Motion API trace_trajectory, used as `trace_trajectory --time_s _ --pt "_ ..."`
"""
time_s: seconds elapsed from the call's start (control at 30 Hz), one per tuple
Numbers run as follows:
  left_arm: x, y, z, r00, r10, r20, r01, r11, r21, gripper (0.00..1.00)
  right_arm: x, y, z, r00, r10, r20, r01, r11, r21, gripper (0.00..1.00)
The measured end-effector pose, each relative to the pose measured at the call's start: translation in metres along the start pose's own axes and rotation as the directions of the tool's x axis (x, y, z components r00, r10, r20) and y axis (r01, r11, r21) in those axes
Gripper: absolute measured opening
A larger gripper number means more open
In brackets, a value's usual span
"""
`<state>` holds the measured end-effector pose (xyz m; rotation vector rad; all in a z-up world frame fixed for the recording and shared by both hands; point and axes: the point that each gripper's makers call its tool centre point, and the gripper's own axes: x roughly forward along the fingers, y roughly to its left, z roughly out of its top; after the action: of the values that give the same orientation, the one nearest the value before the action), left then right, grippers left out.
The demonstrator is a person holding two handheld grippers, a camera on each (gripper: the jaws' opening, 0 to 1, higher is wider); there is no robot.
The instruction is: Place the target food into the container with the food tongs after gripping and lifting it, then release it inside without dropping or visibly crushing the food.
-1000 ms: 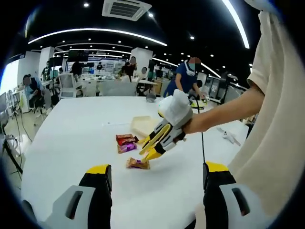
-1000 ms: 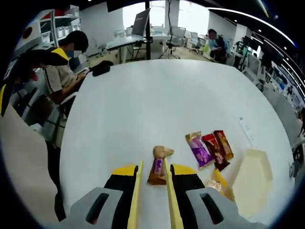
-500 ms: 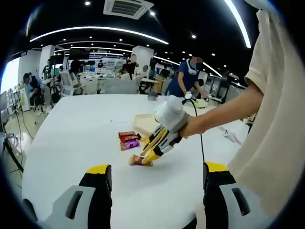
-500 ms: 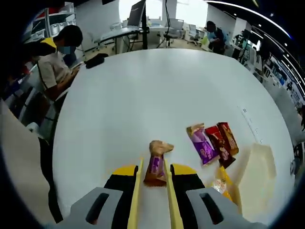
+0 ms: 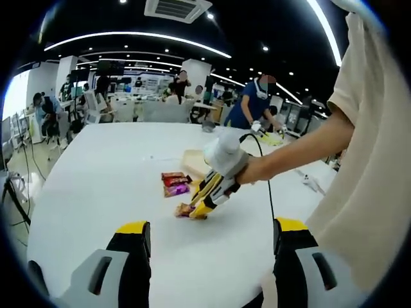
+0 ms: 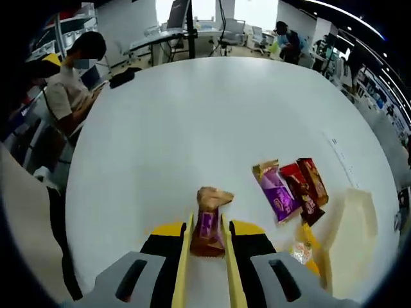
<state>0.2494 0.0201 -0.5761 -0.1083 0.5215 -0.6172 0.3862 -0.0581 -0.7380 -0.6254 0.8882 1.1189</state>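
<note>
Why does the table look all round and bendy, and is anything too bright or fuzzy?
In both views the fisheye lens bends the white table into a curve. In the left gripper view the ceiling light strips bow into arcs. In the right gripper view the windows glare to plain white, while the snack packet between the right gripper stays sharp.

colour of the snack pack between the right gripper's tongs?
Tan wrapper with a purple panel, snack pack, clearest in the right gripper view.
</note>
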Motion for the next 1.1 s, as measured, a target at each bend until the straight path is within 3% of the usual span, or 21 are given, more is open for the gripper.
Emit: trace_trajectory --time_s 0.27,0.7,1.1 --pt "0.0046 -0.0017 0.0006 1.0 -0.013 -0.006 0.013 1.0 0.002 0.77 0.0043 0.0004 -0.0013 1.0 -0.004 0.011 0.003 0.999 0.032 0.26" --pt "0.0064 -0.0035 0.0014 1.0 -0.024 0.002 0.024 0.999 -0.024 0.77 0.006 0.0047 -0.0048 1.0 -0.009 -0.013 0.008 0.999 -0.054 0.26" --pt "0.0047 -0.0024 -0.0013 1.0 -0.017 -0.004 0.017 0.999 -0.032 0.76 0.0043 0.0038 -0.0054 0.999 -0.032 0.0 0.032 0.999 -0.007 0.24"
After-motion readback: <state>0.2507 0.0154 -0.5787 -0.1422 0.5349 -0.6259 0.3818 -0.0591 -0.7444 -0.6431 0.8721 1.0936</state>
